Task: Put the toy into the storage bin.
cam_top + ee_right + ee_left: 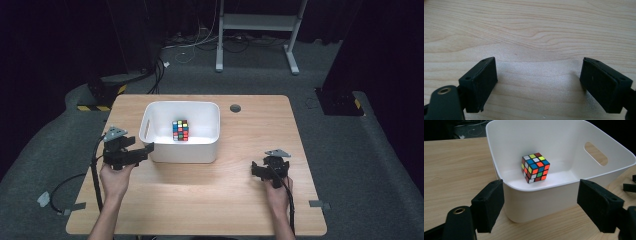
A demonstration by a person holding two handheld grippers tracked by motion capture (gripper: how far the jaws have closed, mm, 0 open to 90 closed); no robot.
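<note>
- The cube sits inside the white bin, on its floor, touching no wall.
- Left tongs gape empty just beside the bin's near left corner.
- Right tongs gape empty over bare surface, well right of the bin.

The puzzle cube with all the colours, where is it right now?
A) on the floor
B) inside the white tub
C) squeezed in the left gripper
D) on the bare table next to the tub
B: the puzzle cube sits on the bottom of the white tub, with the tub's walls all around it, while the left gripper is open outside the tub's near wall.
</note>
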